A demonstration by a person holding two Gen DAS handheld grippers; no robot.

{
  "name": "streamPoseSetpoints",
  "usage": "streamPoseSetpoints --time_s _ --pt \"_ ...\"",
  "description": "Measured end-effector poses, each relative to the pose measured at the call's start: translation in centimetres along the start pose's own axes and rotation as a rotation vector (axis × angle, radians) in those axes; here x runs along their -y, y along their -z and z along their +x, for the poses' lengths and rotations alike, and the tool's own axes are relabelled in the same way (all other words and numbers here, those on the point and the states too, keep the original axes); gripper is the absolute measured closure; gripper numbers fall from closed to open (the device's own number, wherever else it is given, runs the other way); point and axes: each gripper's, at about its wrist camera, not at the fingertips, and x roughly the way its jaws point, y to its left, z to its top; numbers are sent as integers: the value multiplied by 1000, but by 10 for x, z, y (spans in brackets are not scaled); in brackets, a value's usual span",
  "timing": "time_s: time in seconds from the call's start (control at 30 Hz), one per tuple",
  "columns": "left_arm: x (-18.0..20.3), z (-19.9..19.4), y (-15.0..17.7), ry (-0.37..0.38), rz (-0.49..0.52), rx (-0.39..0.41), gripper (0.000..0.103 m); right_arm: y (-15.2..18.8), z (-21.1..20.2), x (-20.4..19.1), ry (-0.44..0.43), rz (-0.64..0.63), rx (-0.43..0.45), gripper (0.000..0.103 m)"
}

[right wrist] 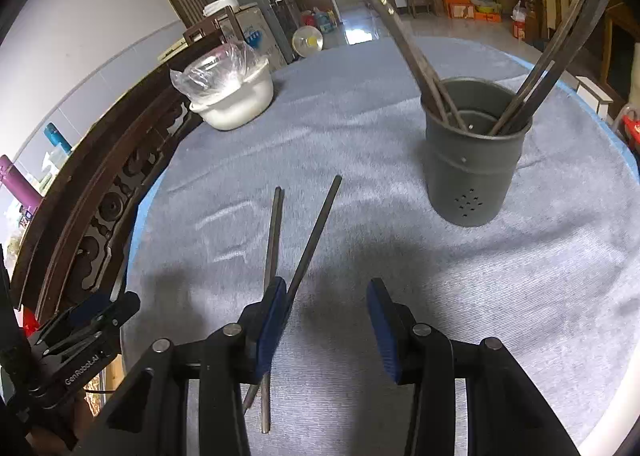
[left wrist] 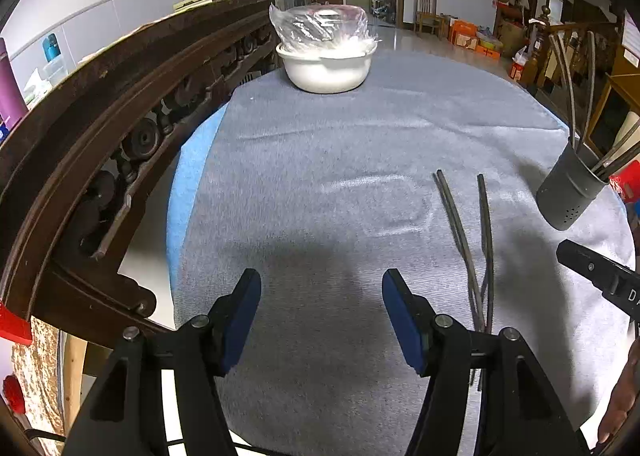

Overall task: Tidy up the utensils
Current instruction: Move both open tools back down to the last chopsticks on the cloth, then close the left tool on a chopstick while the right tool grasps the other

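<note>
- The right gripper [right wrist: 326, 320] hangs wide open and empty over the near ends of the loose chopsticks [right wrist: 298, 256].
- The left gripper [left wrist: 322, 320] is also open, holding nothing.
- The holder [right wrist: 474, 159] stands far right on the surface [right wrist: 400, 256].
- Risk: the sticks cross, so closing may catch several or scatter them.

We see a bench covered in matt grey cloth [right wrist: 400, 256] with a fine ribbed weave. The loose chopsticks [right wrist: 316, 232] look like dull grey metal, the holder [right wrist: 472, 175] matt dark grey, the bowl [left wrist: 326, 71] smooth glossy white under crinkled clear plastic film [left wrist: 320, 27], the rail [left wrist: 100, 103] carved dark worn wood
</note>
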Motion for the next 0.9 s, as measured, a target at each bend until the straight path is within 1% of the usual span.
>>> streamPoseSetpoints --time_s 0.2,0.43,0.6,0.7,0.73,0.77,0.87,0.9 --pt "-7 14 2 13 -9 -27 39 -4 15 -6 -4 6 -35 57" --pt "-16 33 -5 50 -23 -76 39 -29 52 -21 37 -23 -84 57" --pt "-22 43 -20 88 -29 -97 39 -52 90 -31 106 -51 -119 57" --pt "-23 49 -28 107 -38 -114 39 -67 112 -30 165 -53 -137 57" --pt "-22 51 -29 113 -39 -118 39 -72 119 -28 179 -39 -148 61" --pt "-22 52 -31 120 -39 -121 39 -76 124 -25 189 -26 -162 63" --pt "-18 56 -37 135 -33 -132 39 -87 139 -17 203 8 -211 64" --pt "-16 58 -39 142 -31 -137 39 -88 141 -18 205 3 -206 64"
